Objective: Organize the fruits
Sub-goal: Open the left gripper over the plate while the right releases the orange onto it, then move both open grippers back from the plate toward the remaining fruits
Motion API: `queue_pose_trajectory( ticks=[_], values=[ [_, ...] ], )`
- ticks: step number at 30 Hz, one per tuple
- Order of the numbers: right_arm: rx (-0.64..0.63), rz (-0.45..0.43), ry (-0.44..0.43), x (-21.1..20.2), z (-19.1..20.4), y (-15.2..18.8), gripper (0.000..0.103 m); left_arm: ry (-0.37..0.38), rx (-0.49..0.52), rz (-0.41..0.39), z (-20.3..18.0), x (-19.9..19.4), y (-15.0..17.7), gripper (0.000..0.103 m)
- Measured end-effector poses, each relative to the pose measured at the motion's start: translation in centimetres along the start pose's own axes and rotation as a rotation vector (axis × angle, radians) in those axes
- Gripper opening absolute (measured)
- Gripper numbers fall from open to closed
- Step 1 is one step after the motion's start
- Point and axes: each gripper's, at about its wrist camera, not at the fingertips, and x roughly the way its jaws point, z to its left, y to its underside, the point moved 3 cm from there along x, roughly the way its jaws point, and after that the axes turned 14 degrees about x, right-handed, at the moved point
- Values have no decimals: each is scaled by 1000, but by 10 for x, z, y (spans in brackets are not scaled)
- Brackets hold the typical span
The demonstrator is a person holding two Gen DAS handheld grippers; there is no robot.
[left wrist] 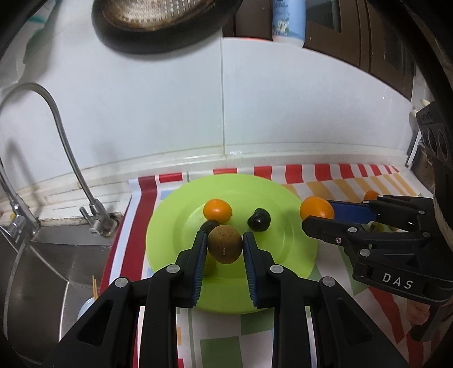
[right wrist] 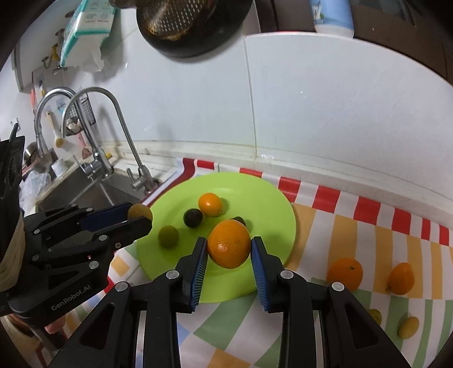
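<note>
A lime-green plate (left wrist: pixel 283 254) (right wrist: pixel 271 203) lies on a striped cloth. My left gripper (left wrist: pixel 224 246) is shut on a brown-green round fruit (left wrist: pixel 225 244) held above the plate; it also shows in the right wrist view (right wrist: pixel 140 211). My right gripper (right wrist: pixel 228 250) is shut on an orange (right wrist: pixel 228 244) above the plate's right side; the orange shows in the left wrist view (left wrist: pixel 315 211). On the plate lie a small orange fruit (left wrist: pixel 217 210) (right wrist: pixel 209 204), a dark fruit (left wrist: pixel 258 219) (right wrist: pixel 193 217) and a green fruit (right wrist: pixel 168 236).
A sink (left wrist: pixel 42 254) with curved taps (right wrist: pixel 113 133) is left of the plate. On the cloth to the right lie an orange (right wrist: pixel 344 273), a small orange fruit (right wrist: pixel 400 277) and small yellow fruits (right wrist: pixel 407 327). A dark colander (left wrist: pixel 158 22) hangs on the tiled wall.
</note>
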Motion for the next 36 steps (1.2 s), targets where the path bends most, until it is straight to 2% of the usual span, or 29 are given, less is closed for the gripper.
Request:
queue_pose_trajectory(
  ticks=[14, 16, 18, 20, 25, 29, 36],
  values=[
    [4, 50, 13, 35, -12, 0, 32, 36, 28, 26, -3, 27, 4, 26],
    [6, 48, 11, 36, -12, -1, 33, 23, 35, 21, -3, 26, 2, 30],
    [9, 44, 9, 34, -12, -2, 35, 17, 27, 19, -1, 24, 2, 40],
    [13, 32, 16, 31, -13, -2, 42, 10, 15, 20, 1, 19, 2, 40],
    [5, 0, 30, 14, -12, -1, 42, -7, -10, 5, 3, 2, 1, 40],
    [2, -31, 31, -6, -9, 0, 42, -12, -34, -21, 2, -17, -2, 53],
    [18, -88, 39, -47, -6, 2, 42, -33, -35, -75, -12, -54, -10, 63]
  ],
)
